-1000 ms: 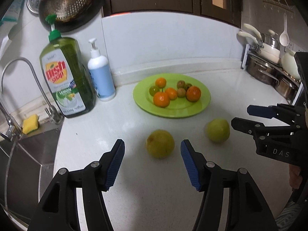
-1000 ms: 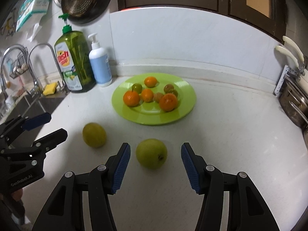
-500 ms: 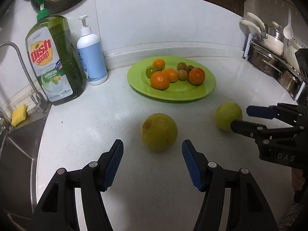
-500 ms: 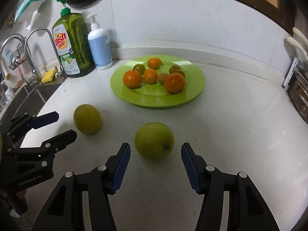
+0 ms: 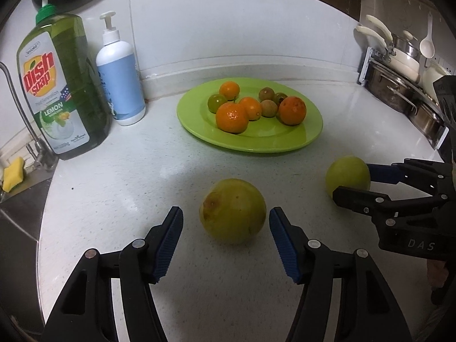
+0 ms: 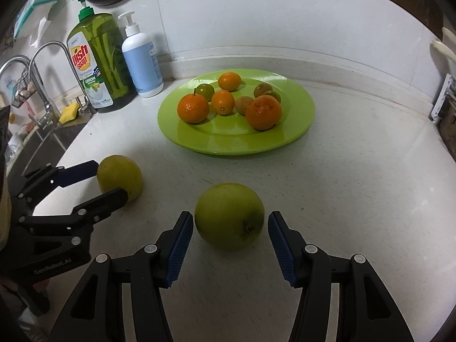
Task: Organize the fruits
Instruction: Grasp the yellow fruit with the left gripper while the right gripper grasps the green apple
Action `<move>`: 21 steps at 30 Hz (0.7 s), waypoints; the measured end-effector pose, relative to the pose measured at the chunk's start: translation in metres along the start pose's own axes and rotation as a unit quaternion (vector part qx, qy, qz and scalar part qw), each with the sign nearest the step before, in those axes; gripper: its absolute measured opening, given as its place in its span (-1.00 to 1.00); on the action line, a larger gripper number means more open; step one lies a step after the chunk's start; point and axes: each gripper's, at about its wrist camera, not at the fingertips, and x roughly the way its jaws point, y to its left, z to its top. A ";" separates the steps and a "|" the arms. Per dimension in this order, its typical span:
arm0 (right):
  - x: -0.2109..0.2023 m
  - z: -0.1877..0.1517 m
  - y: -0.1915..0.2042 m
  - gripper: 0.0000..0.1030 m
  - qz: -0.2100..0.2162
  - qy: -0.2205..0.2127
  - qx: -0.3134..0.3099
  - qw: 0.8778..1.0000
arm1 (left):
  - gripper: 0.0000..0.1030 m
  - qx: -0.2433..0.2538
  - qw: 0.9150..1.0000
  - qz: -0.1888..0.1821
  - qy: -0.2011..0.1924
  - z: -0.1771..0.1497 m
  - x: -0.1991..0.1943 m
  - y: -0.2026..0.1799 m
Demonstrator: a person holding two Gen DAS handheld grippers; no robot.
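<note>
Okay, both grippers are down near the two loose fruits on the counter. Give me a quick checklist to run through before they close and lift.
1. Yellow-green fruit lies between the left gripper's pads: ok, though the jaws are closing and not yet touching it.
2. Green fruit lies between the right gripper's pads: ok, with a gap on the right side.
3. The two grippers are apart from each other: ok.
4. Green plate has bare room at its front: ok.
5. Counter between fruits and plate holds nothing in the way: ok.
6. Fruit firm enough to squeeze: cannot tell.
</note>
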 end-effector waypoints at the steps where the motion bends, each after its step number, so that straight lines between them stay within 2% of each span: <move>1: 0.000 0.000 0.000 0.08 0.000 -0.001 0.000 1.000 | 0.14 -0.001 1.000 -0.003 0.002 0.000 0.001 0.000; 9: 0.004 0.003 0.002 0.08 0.005 -0.003 -0.002 1.000 | -0.02 -0.007 1.000 -0.018 0.010 0.001 0.010 -0.001; 14: 0.006 0.002 0.002 0.01 0.003 0.000 -0.001 1.000 | -0.03 -0.002 1.000 -0.018 0.009 0.002 0.011 -0.002; 21: 0.006 0.002 0.002 0.00 0.001 -0.003 -0.005 1.000 | -0.04 -0.001 1.000 -0.016 0.011 0.002 0.011 -0.002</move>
